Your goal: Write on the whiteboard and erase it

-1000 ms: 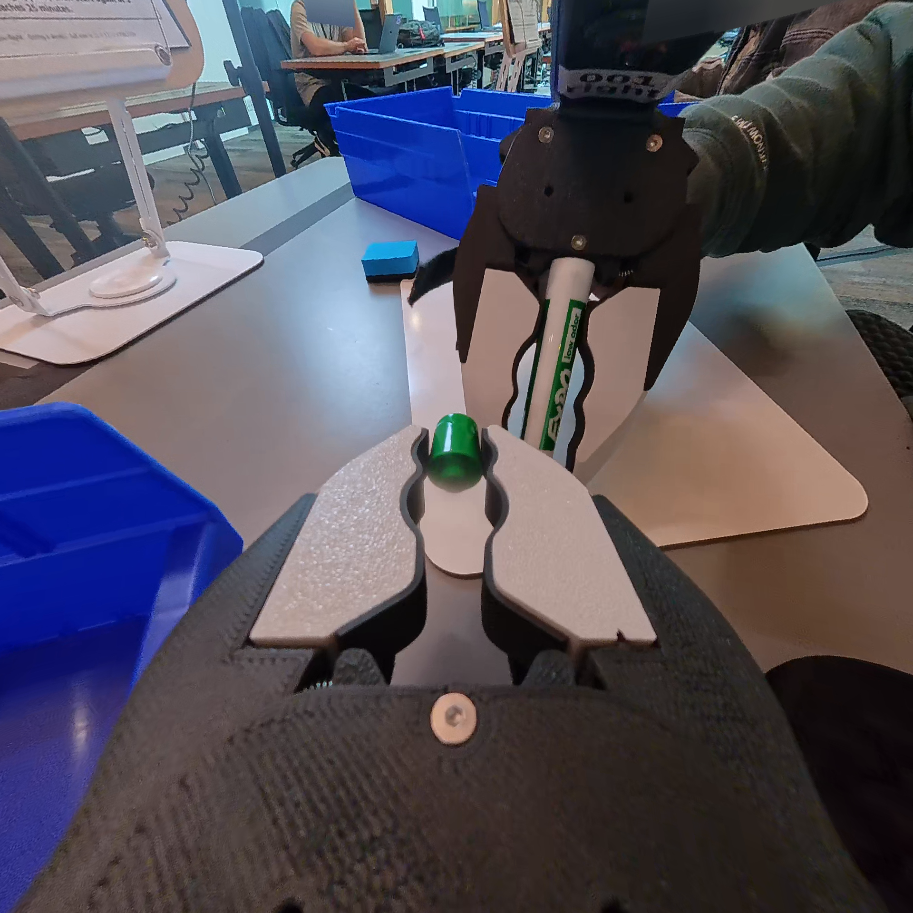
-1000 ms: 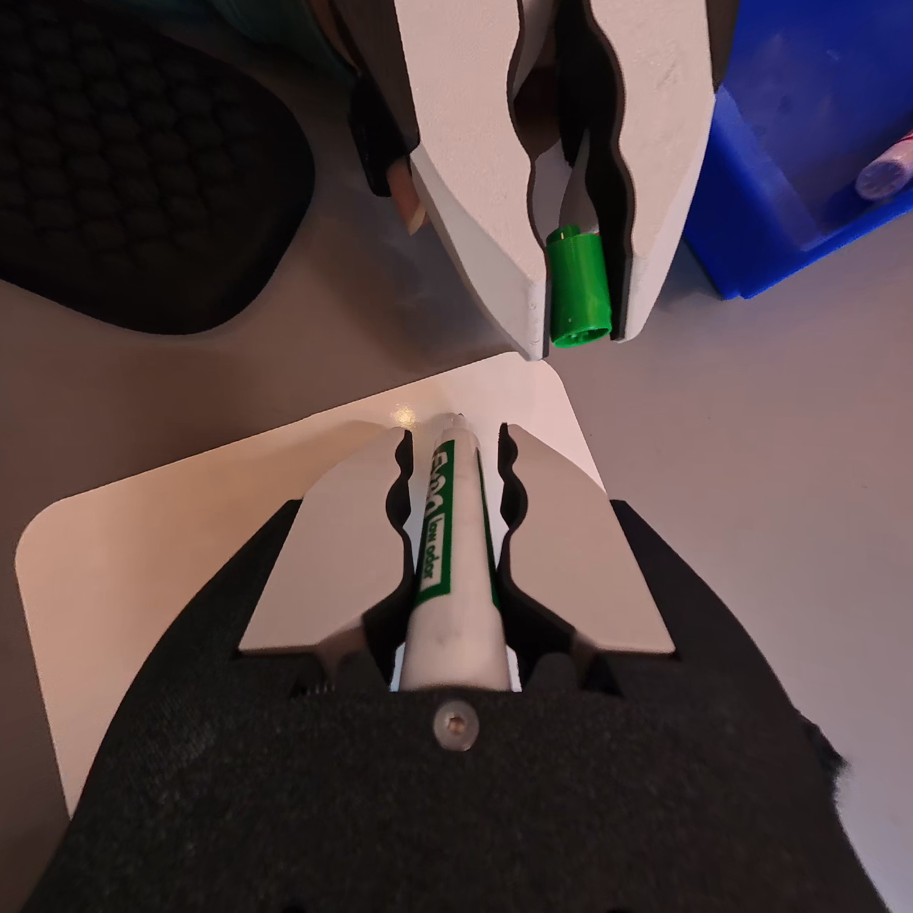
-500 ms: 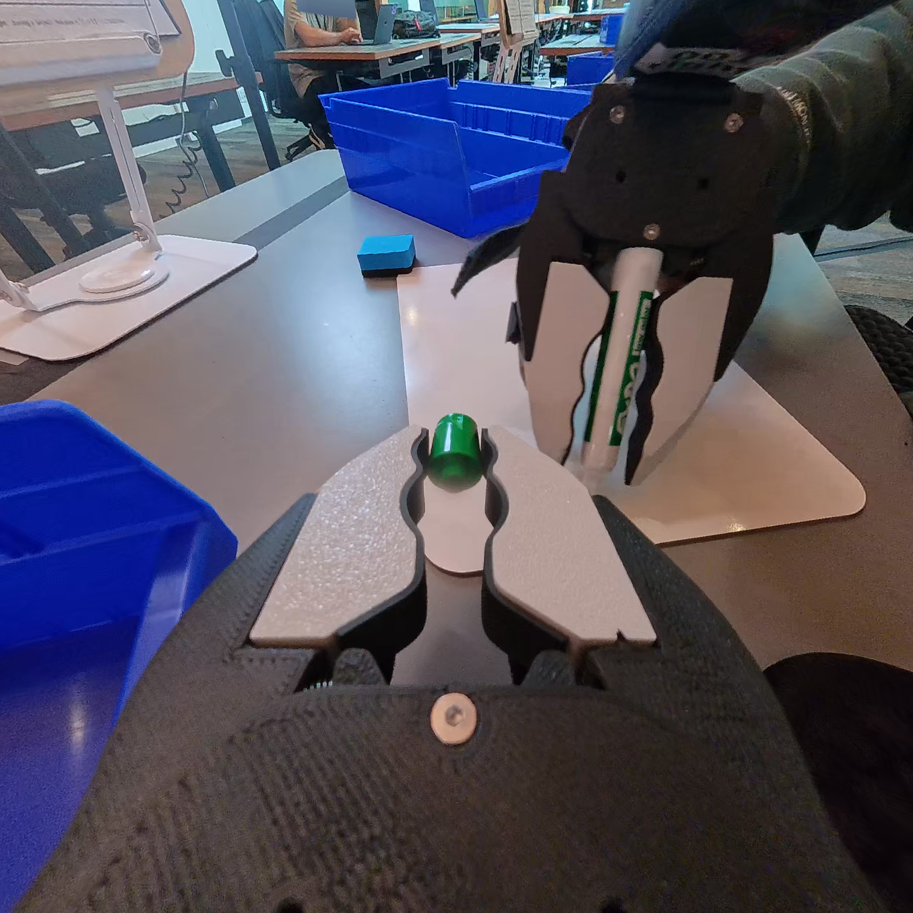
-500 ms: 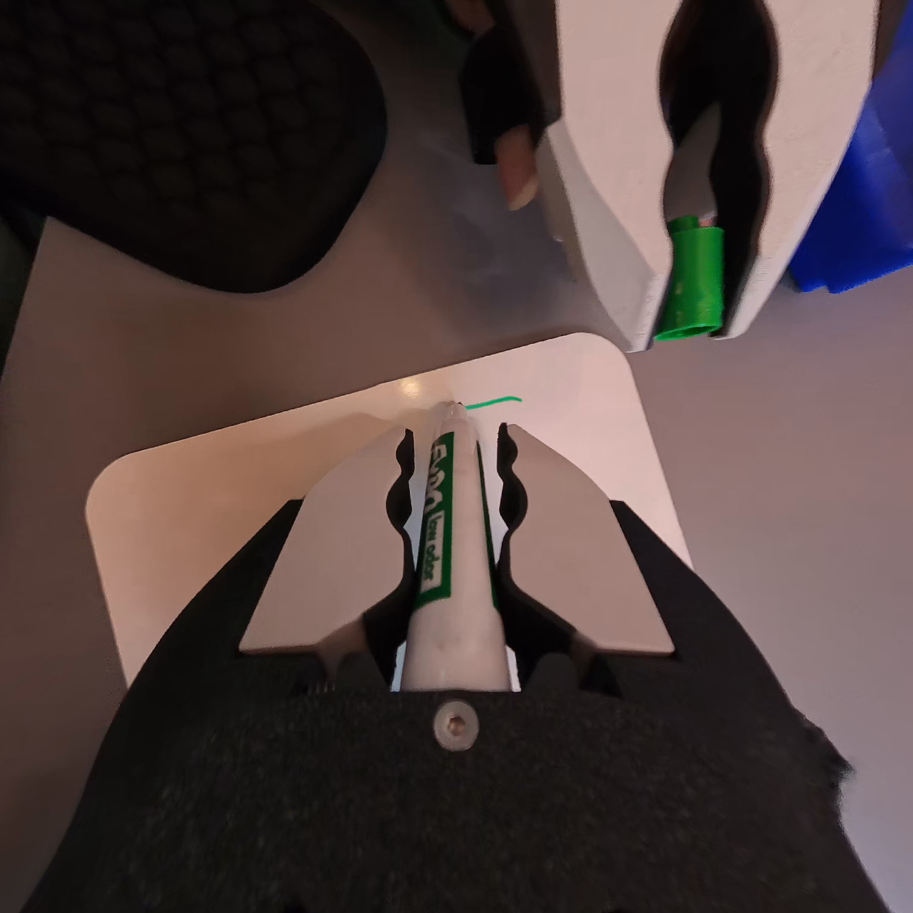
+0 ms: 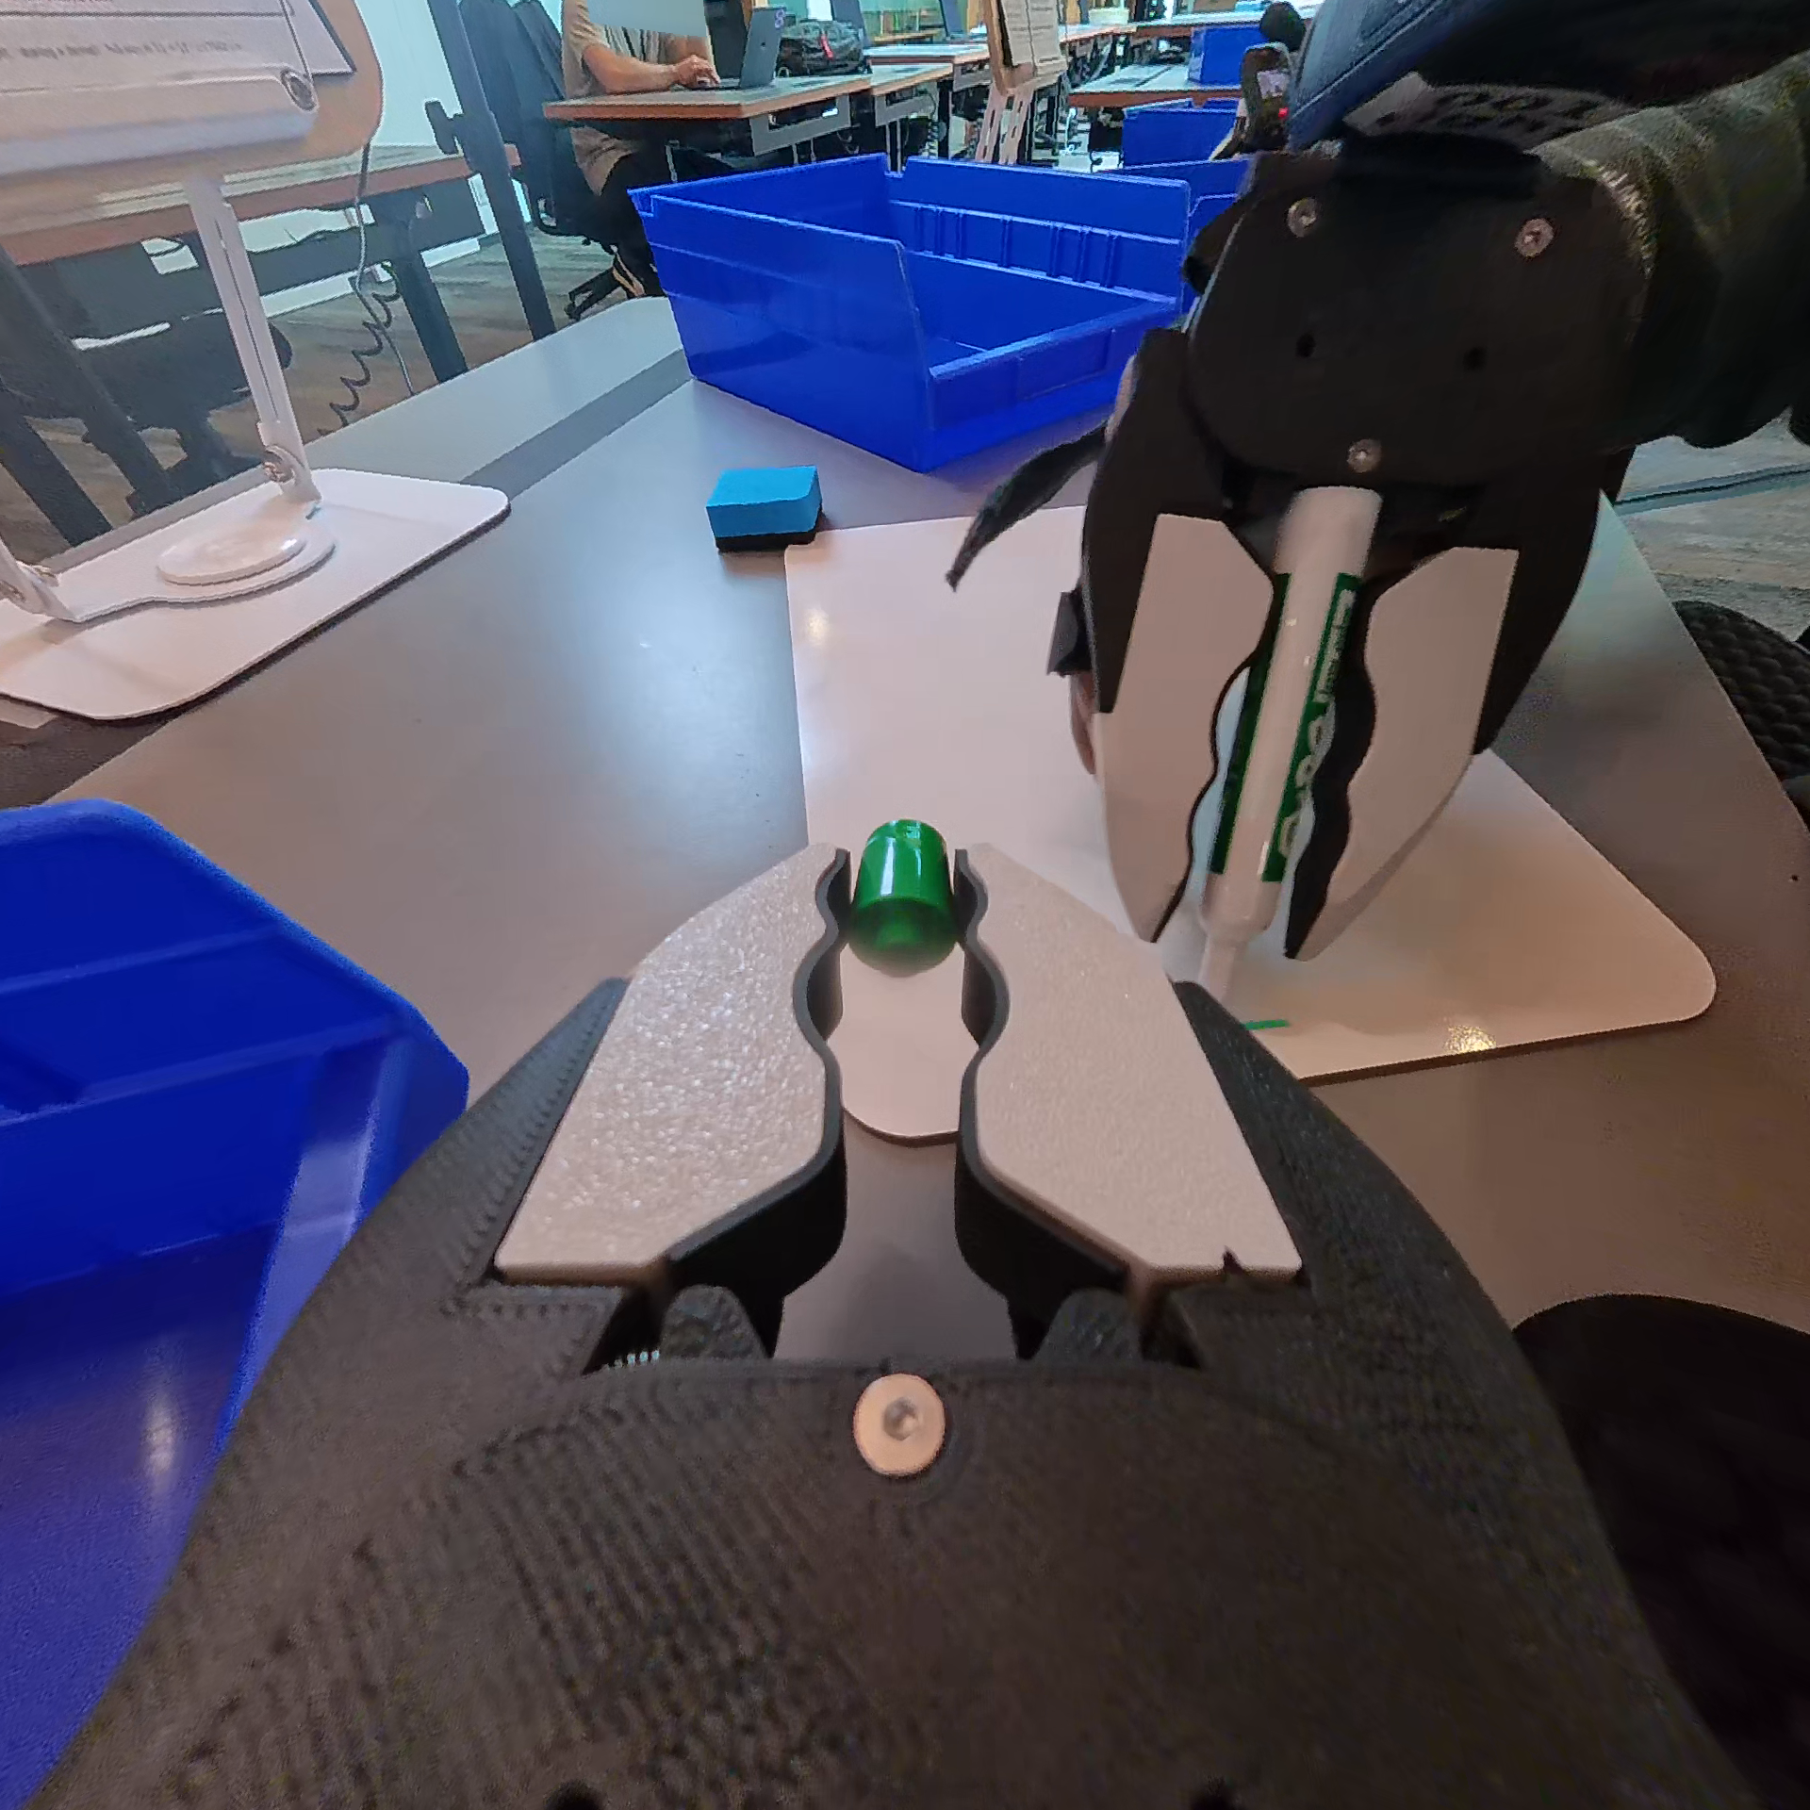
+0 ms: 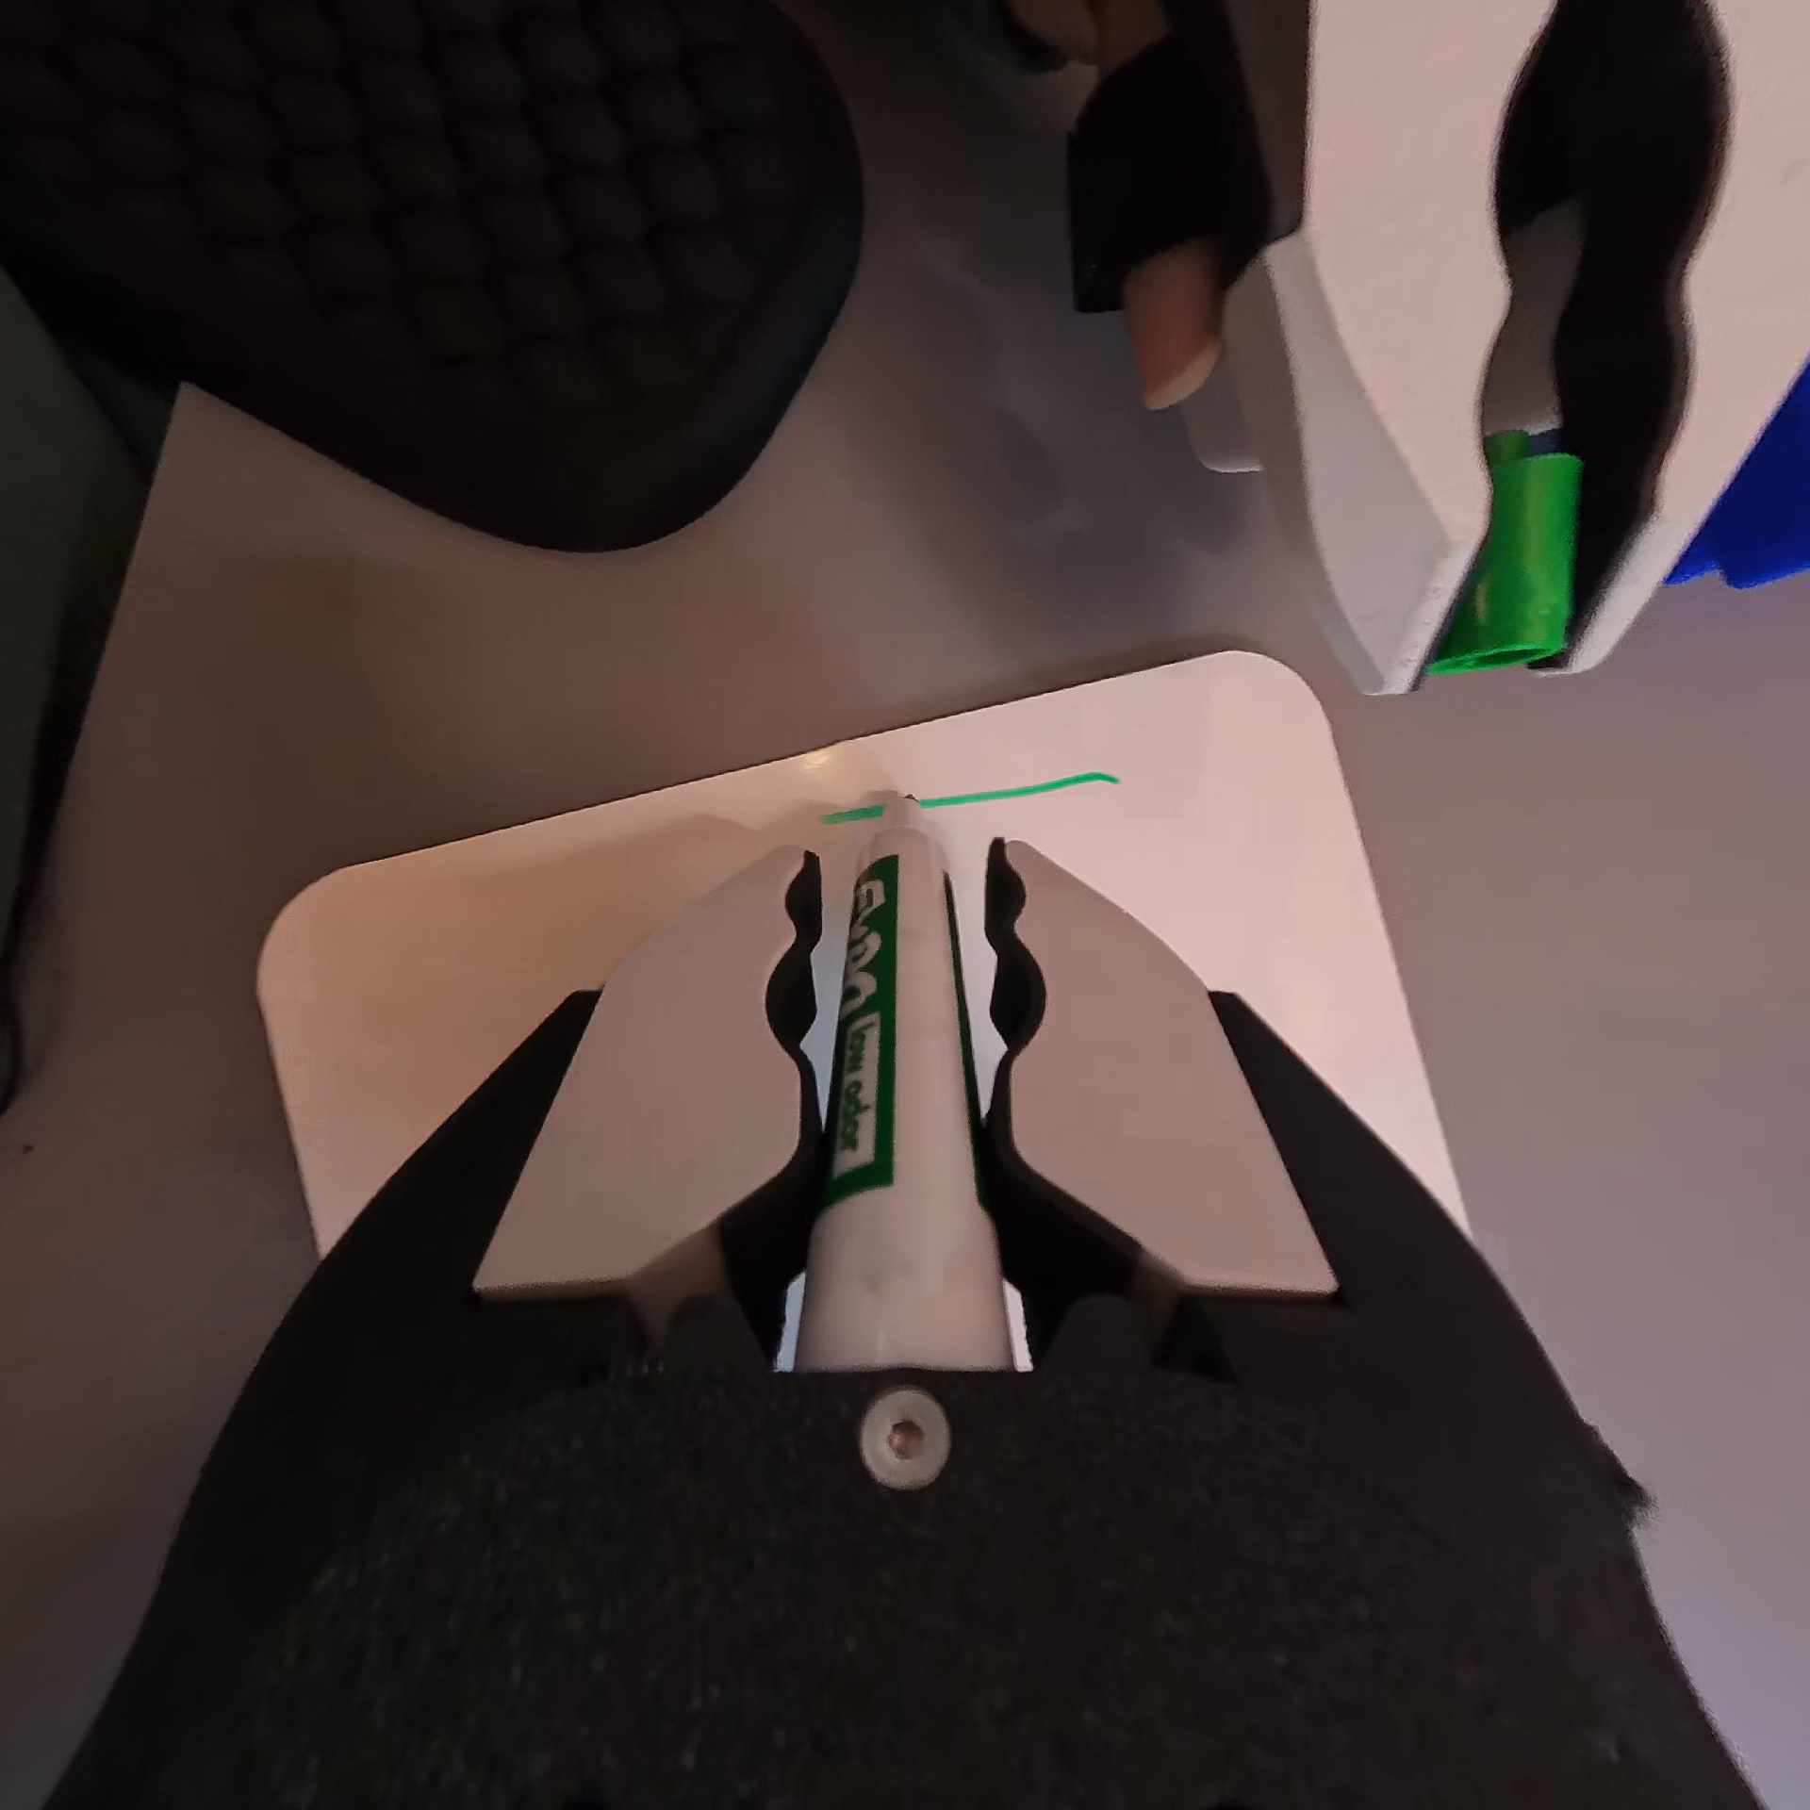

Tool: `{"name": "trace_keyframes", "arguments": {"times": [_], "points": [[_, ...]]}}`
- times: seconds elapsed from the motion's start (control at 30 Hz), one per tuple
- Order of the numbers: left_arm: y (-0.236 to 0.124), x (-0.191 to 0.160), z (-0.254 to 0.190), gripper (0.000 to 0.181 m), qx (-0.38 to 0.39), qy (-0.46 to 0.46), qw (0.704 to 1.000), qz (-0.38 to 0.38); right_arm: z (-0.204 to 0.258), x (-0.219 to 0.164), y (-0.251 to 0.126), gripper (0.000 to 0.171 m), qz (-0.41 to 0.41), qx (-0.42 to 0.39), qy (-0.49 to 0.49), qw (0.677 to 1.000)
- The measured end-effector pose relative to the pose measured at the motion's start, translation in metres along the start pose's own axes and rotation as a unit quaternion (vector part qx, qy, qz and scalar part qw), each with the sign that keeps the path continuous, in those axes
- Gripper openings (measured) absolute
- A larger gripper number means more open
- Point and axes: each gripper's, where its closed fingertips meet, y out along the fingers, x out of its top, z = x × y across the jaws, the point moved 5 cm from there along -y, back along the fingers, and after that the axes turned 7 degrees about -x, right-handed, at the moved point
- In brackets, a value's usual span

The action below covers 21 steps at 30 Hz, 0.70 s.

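The right gripper (image 5: 1239, 940) is tipped steeply down over the whiteboard (image 5: 940, 686), its two pale fingers closed on a white dry-erase marker (image 5: 1293, 744) with a green label. The marker runs along the gap between the fingers and pokes out past their tips, its nib touching the board near the edge closest to the left gripper. From the right wrist view the marker (image 6: 896, 1097) points straight ahead, and a thin green line (image 6: 1019, 788) runs sideways across the board (image 6: 1224, 979) from the nib toward the right. A dark green sleeve (image 5: 1665, 225) comes in from the upper right behind this gripper.

The left gripper (image 5: 901, 886) is held low and nearly level just beyond the board's near corner, fingers pointing across the grey table (image 5: 490, 784). Its jaws are nearly shut, pinching the green marker cap (image 5: 899, 906) at the very tips, with the rest of the gap behind it empty. In the right wrist view that same gripper (image 6: 1499, 627) hangs at the upper right, the cap (image 6: 1518, 568) showing between its fingers, and a fingertip (image 6: 1175, 333) of the person's hand rests beside it.

A blue eraser (image 5: 764, 504) sits on the table touching the whiteboard's far corner. A blue bin (image 5: 881, 323) stands behind it, another blue bin (image 5: 147, 1028) lies close on the left, and a white stand (image 5: 235, 568) is off to the far left.
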Motion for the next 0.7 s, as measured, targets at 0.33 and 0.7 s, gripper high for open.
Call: {"name": "trace_keyframes", "arguments": {"times": [0.33,0.7], "points": [[0.000,0.001,0.000,0.020,-0.003,0.000,1.000,-0.001,-0.037,0.001,0.011,0.033,-0.003,-0.038,0.003,0.999],[0.000,0.000,-0.001,0.020,-0.004,0.000,1.000,0.000,-0.039,-0.003,0.010,0.033,0.008,-0.043,-0.002,0.999]]}}
